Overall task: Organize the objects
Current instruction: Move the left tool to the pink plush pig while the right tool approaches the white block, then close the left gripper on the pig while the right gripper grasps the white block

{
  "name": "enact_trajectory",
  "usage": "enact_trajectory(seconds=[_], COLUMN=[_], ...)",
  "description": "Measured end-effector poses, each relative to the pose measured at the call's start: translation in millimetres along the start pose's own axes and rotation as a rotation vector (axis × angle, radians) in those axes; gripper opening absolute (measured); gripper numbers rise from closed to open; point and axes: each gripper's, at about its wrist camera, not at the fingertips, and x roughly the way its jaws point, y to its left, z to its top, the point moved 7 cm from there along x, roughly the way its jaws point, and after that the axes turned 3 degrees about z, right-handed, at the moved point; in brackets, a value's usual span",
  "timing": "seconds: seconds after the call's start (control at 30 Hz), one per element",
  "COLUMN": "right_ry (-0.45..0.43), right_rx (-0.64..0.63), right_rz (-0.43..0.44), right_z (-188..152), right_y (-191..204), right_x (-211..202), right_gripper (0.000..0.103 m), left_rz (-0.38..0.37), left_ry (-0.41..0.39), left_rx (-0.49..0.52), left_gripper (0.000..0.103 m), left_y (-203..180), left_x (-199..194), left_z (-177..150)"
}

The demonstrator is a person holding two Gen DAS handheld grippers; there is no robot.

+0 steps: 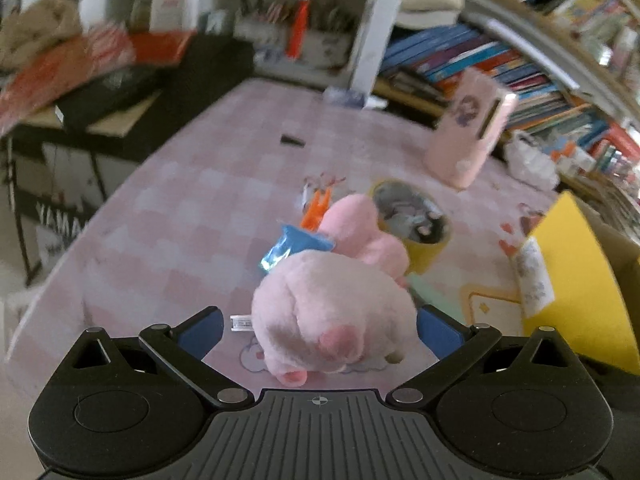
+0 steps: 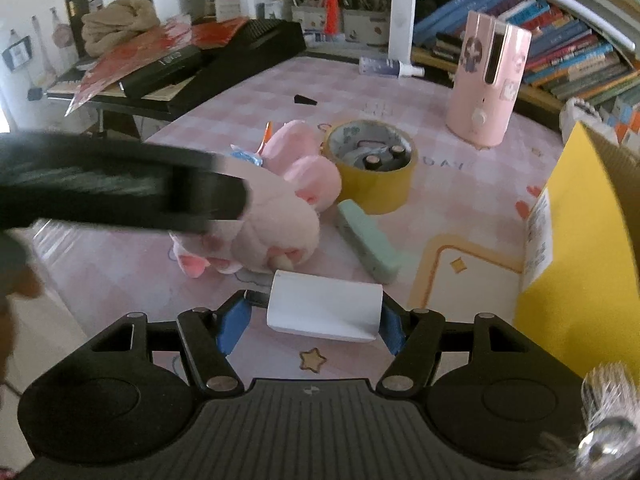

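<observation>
A pink plush toy lies on the pink checked table, and my left gripper has its blue fingers on either side of the toy's rear, spread wide. In the right wrist view the same plush lies mid-table with the left gripper reaching over it as a dark blurred shape. My right gripper is shut on a white rectangular box, held just above the table. A mint green case lies right of the plush.
A yellow tape roll with small items inside stands behind the plush. A pink appliance stands at the back right. A yellow cardboard box is at the right edge. A small black wedge and a bottle lie farther back. Bookshelves line the right.
</observation>
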Motion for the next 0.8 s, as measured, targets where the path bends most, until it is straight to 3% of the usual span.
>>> enact_trajectory(seconds=[0.13, 0.2, 0.3, 0.53, 0.8], right_ry=[-0.012, -0.011, -0.014, -0.038, -0.11], right_rx=[0.004, 0.01, 0.025, 0.078, 0.126], right_rz=[0.0, -0.009, -0.026, -0.049, -0.067], right_z=[-1.5, -2.8, -5.1, -6.0, 1.9], right_y=[-8.6, -12.8, -20.2, -28.1, -23.8], right_x=[-6.5, -7.5, -10.5, -19.3, -33.9], right_gripper=[0.064, 0.064, 0.064, 0.064, 0.064], left_rz=[0.004, -0.033, -0.057, -0.062, -0.071], left_ry=[0.088, 0.103, 0.116, 0.075, -0.01], left_rx=[-0.038, -0.074, -0.066, -0.01, -0.024], left_gripper=[0.103, 0.103, 0.094, 0.071, 0.071], left_y=[0.1, -1.2, -6.7, -10.6, 3.9], left_x=[25.0, 31.2, 34.6, 13.1, -25.3], left_z=[-2.7, -6.7, -9.7, -7.5, -5.6])
